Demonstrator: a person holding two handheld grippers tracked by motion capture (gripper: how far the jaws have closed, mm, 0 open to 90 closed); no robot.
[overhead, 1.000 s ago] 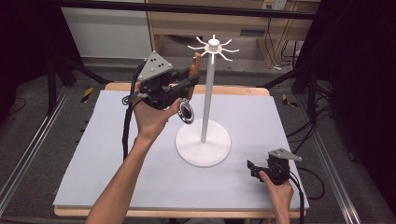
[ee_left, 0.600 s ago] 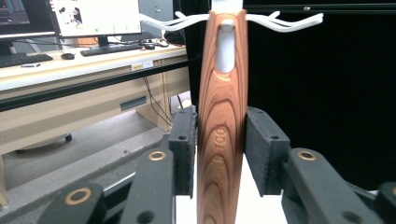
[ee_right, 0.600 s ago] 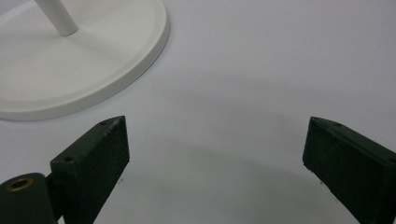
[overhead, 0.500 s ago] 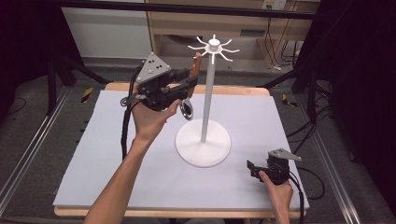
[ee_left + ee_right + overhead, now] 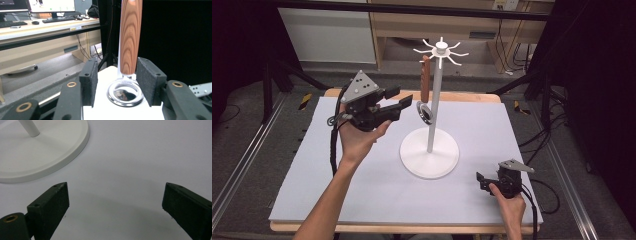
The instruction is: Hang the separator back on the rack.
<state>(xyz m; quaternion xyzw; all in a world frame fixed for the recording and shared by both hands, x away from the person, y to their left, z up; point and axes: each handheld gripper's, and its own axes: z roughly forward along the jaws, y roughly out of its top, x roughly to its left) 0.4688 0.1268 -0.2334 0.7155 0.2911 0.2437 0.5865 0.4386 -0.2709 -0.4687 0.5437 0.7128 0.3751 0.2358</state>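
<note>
A white stand [image 5: 431,120] with a ring of hooks on top rises from its round base [image 5: 447,162] at mid-table. A wooden-handled utensil [image 5: 425,82] with a metal ring end [image 5: 425,113] hangs from a hook on the stand's left side. My left gripper [image 5: 401,97] is just left of it, raised, and its jaws are opening. In the left gripper view the handle [image 5: 130,37] and the ring [image 5: 125,93] show between the pads [image 5: 89,80], which do not press on them. My right gripper [image 5: 482,180] rests open on the mat at the front right, with nothing between its fingers [image 5: 50,202].
A pale mat [image 5: 362,190] covers the wooden table. The stand's base [image 5: 45,152] lies a short way ahead of the right gripper. Black frame rails and cables run along both sides of the table. A desk with monitors [image 5: 50,5] stands beyond.
The left gripper's jaws have parted from the utensil's handle, and the hand has drawn back to the left and slightly down. The utensil now hangs free on the hook. The right hand has kept still.
</note>
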